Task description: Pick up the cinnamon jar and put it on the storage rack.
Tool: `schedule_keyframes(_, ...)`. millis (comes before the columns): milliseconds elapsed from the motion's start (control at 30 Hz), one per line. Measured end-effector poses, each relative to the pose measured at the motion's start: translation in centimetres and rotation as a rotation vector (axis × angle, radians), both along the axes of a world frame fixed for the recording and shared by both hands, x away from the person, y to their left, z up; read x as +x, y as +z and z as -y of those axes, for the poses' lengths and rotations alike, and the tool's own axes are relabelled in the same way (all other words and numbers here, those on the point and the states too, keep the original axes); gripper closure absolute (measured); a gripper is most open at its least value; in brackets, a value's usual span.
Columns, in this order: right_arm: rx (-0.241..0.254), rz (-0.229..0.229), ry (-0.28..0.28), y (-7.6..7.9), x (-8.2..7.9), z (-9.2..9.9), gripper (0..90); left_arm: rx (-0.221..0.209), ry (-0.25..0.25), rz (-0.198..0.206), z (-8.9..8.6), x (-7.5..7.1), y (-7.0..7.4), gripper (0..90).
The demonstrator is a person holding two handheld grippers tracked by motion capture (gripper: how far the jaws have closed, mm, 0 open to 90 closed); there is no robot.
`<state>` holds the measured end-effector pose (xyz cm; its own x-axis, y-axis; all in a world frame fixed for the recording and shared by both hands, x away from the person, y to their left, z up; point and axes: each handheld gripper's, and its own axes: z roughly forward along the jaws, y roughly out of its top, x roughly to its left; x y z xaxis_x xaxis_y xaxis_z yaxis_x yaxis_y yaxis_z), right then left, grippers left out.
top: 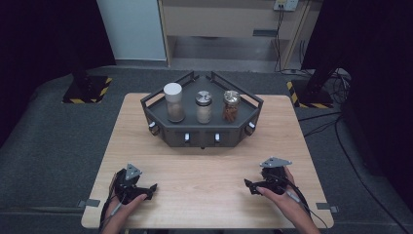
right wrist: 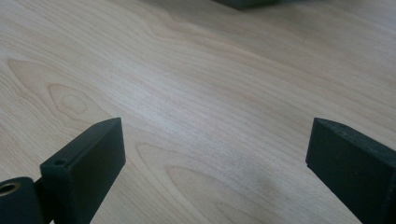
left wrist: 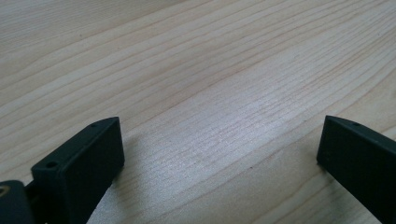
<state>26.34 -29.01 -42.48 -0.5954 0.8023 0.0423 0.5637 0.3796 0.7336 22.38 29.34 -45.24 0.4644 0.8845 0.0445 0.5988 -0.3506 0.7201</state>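
Note:
A dark hexagonal rack (top: pixel 202 131) stands at the far middle of the wooden table (top: pixel 204 170). On it stand three jars: a white-capped jar (top: pixel 174 102) at left, a silver-lidded jar (top: pixel 203 107) in the middle and a jar of brown sticks (top: pixel 231 106) at right. My left gripper (top: pixel 148 191) rests low over the near left of the table, jaws wide apart, nothing between them. My right gripper (top: pixel 251 186) sits at the near right, also open and empty. In the left gripper view the left gripper (left wrist: pixel 219 149) has bare wood between its jaws; in the right gripper view the right gripper (right wrist: pixel 215 149) does too.
The rack's front face carries several small knobs (top: pixel 187 138). Bare wood lies between the rack and both grippers. Grey carpet surrounds the table, with yellow-black striped stand bases (top: pixel 87 90) at the far left and far right and cables (top: pixel 336 126) on the floor at right.

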Motion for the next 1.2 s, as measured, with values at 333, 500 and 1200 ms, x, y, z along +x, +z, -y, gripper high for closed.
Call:
schedule_keyframes(333, -0.016, -0.033, -0.003, -1.7, 0.3, -1.0, 4.7, 0.000, 0.002, 0.000, 0.0, 0.0, 0.0, 0.0)
schedule_keyframes(500, -0.033, -0.035, 0.006, -2.5, 0.4, -1.6, 4.7, 0.000, 0.002, 0.000, 0.0, 0.0, 0.0, 0.0)
schedule_keyframes(1200, -0.018, 0.036, -0.018, -4.3, -1.1, -2.0, 0.4, -0.002, 0.003, 0.000, 0.0, -0.1, 0.0, 0.0)
